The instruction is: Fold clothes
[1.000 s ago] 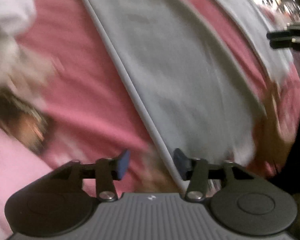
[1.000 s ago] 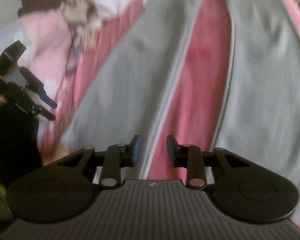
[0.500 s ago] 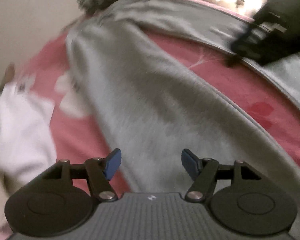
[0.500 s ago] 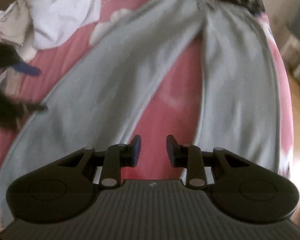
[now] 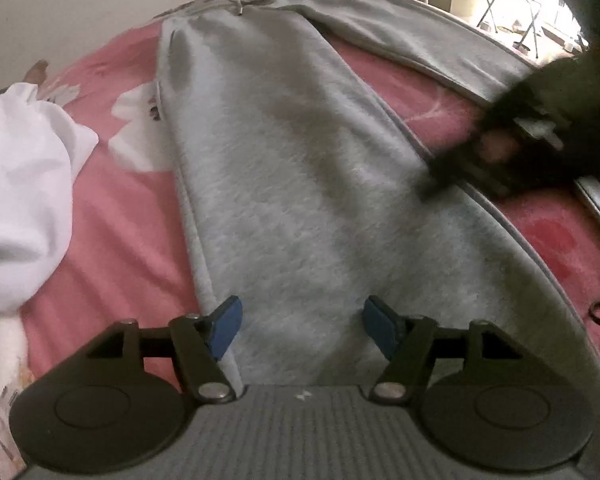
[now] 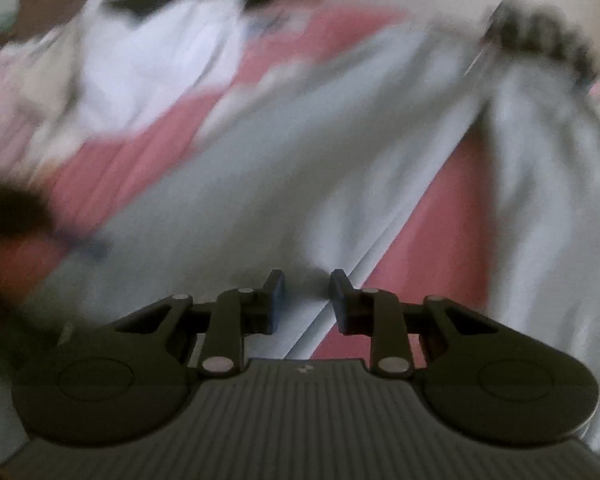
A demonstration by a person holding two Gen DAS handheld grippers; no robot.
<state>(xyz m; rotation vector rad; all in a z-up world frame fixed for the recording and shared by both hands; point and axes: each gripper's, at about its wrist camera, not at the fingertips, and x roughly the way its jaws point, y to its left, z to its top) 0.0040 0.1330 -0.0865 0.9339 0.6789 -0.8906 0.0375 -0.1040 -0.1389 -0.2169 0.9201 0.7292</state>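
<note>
Where fingers spread, sweatpants lie beneath

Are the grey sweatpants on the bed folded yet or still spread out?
Spread out, not folded. The grey sweatpants lie flat on the pink bedspread, legs apart in a V with pink showing between them, waistband drawstring at the far end.

Grey sweatpants flat, legs spread

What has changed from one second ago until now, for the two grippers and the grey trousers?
The left gripper came down over one leg of the grey trousers, and its fingers are opening wider. The right gripper moved onto that leg's inner edge. Nothing was gripped or released. The trousers stayed spread on the pink bedsheet.
</note>
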